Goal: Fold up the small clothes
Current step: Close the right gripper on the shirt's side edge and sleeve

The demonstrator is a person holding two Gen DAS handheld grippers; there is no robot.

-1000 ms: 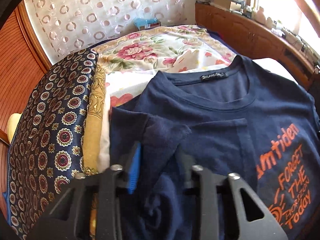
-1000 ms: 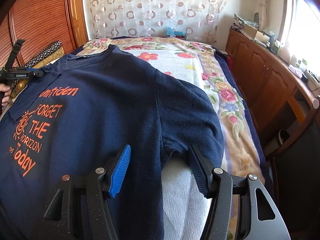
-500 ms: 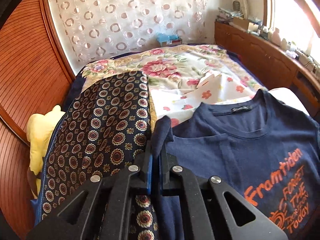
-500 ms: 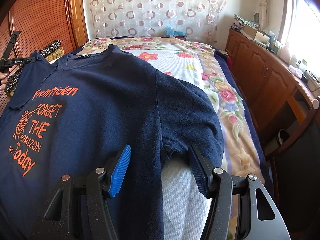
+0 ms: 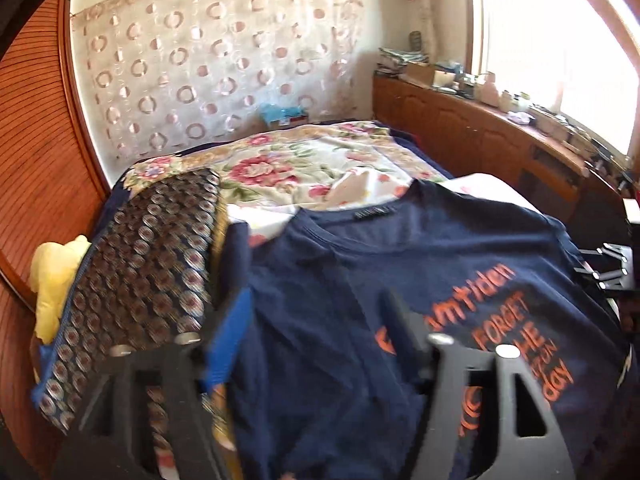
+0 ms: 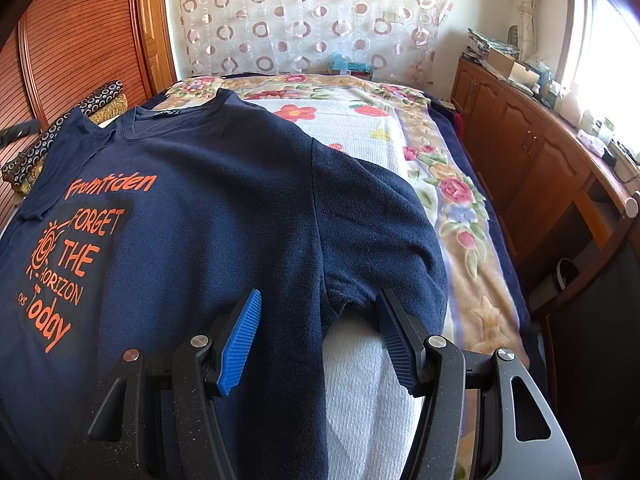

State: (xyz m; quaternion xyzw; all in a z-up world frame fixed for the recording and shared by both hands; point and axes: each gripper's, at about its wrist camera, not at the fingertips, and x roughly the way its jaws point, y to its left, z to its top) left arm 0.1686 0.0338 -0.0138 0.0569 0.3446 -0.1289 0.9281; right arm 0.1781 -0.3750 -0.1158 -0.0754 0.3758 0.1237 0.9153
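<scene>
Garment: one navy blue short-sleeved T-shirt [image 6: 224, 208] of knit cotton-like cloth, lying face up and spread across the bed [image 6: 460, 208], neck toward the headboard end.
Print: orange lettering [image 6: 60, 256] on the chest, reading "Framtiden", "FORGET THE HORIZON", "Today", with a small orange sun drawing beside it.
Collar: round ribbed neckline with a dark label [image 5: 372, 213] sewn inside the back.
Sleeves: two; the one on the right-hand side [image 6: 380, 232] lies flat and spread out to the side, its hem near the right gripper; the one on the left-hand side [image 5: 238, 256] stands bunched against the patterned cushion, blurred.
Left gripper [image 5: 320, 320]: jaws have just been opening and now stand wide, one blue pad and one dark pad apart over the shirt's left shoulder area; nothing is pinched between them.
Right gripper [image 6: 316, 340]: jaws stand moderately wide, hovering low over the armpit seam; the cloth lies between the pads, but they do not press on it.
Bedding: one floral quilt [image 6: 452, 188] in cream, pink and green, with one white waffle-textured cover [image 6: 360, 132] over it under the shirt.
Beside the shirt: one dark blue cushion with round medallion pattern [image 5: 148, 264], one yellow soft item [image 5: 54, 280] behind it.
Room: one circle-patterned sheer curtain [image 6: 312, 16], one run of wooden cabinets [image 6: 536, 152] under the window.
</scene>
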